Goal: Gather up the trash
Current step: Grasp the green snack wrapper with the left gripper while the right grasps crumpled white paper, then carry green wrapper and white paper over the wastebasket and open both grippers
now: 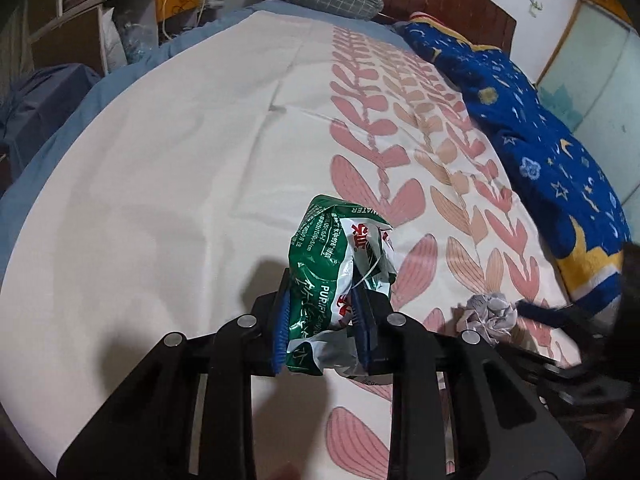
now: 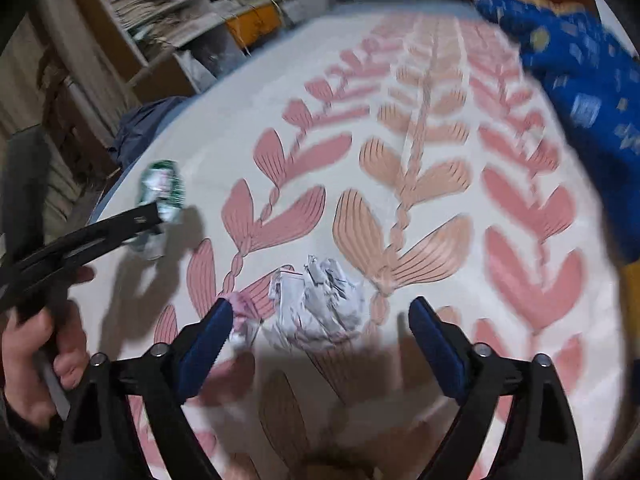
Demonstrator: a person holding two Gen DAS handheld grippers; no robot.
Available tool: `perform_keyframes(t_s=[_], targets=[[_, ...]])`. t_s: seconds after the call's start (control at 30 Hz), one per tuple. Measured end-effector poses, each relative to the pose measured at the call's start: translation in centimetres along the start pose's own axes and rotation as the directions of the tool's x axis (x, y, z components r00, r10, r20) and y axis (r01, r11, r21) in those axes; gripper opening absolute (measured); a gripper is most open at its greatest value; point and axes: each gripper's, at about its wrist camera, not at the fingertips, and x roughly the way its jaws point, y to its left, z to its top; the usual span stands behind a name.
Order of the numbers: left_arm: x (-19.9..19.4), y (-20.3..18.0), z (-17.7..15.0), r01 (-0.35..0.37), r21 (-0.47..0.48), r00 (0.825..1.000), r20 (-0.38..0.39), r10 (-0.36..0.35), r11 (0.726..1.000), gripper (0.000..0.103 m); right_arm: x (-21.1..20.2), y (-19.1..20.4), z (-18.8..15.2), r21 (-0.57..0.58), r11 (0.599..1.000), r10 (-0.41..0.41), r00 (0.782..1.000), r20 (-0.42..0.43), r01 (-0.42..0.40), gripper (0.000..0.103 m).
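My left fingers clamp the green wrapper, held clear above the bedsheet. My right gripper stands open, pads off everything, with the paper ball lying on the sheet just ahead between its fingers. A blue blanket lies along the right side.
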Motion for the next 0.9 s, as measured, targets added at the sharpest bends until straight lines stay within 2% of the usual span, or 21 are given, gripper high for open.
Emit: perform_keyframes(t_s=[0.03, 0.1, 0.13, 0.3, 0.4, 0.5, 0.6, 0.7, 0.8, 0.9], targets=[[-0.1, 0.3, 0.0, 0.004, -0.009, 1.000, 0.001, -0.004, 1.000, 0.026, 1.1, -0.2, 0.1, 0.021, 1.000, 0.008, 1.000, -0.025, -0.007, 0.060], [-0.1, 0.5, 0.0, 0.008, -0.018, 1.000, -0.002, -0.008, 1.000, 0.026, 1.8, -0.4, 0.0, 0.035, 0.999, 0.005, 1.000, -0.027, -0.004, 0.049], [0.0, 0.4, -0.1, 0.009, -0.017, 1.000, -0.004, -0.009, 1.000, 0.026, 2.0, -0.6, -0.1, 0.051, 0.998, 0.031, 0.999, -0.029, -0.029, 0.044], [-1.2, -0.3, -0.9, 0.009, -0.002, 1.000, 0.010, -0.009, 1.000, 0.026, 0.2, -1.3, -0.3, 0.074, 0.996, 0.046, 0.999, 0.008, -0.047, 0.043], [-2.6, -0.8, -1.7, 0.012, 0.007, 1.000, 0.027, -0.012, 1.000, 0.026, -3.0, -2.0, -0.4, 0.097, 0.993, 0.062, 0.996, 0.058, -0.068, 0.043], [-4.2, -1.5, -3.1, 0.021, 0.015, 0.999, 0.029, -0.022, 1.000, 0.026, -7.8, -2.3, -1.3, 0.104, 0.990, 0.083, 0.989, 0.118, -0.096, 0.043], [-6.4, -2.9, -4.6, 0.037, 0.038, 0.999, 0.025, -0.038, 0.999, 0.026, -13.5, -2.3, -3.6, 0.089, 0.990, 0.095, 0.982, 0.166, -0.111, 0.043], [-9.4, -5.5, -5.7, 0.023, 0.087, 0.999, 0.029, -0.025, 0.996, 0.026, -19.8, -2.9, -7.6, 0.076, 0.991, 0.090, 0.976, 0.199, -0.107, 0.043], [-13.1, -9.4, -7.8, 0.055, 0.152, 0.998, 0.035, -0.061, 0.987, 0.026, -25.9, -3.9, -13.0, 0.068, 0.995, 0.054, 0.975, 0.217, -0.070, 0.043], [-16.3, -14.7, -11.6, 0.119, 0.241, 0.993, -0.005, -0.122, 0.963, 0.026, -31.1, -6.1, -19.4, 0.098, 0.994, 0.020, 0.976, 0.217, -0.042, 0.043]])
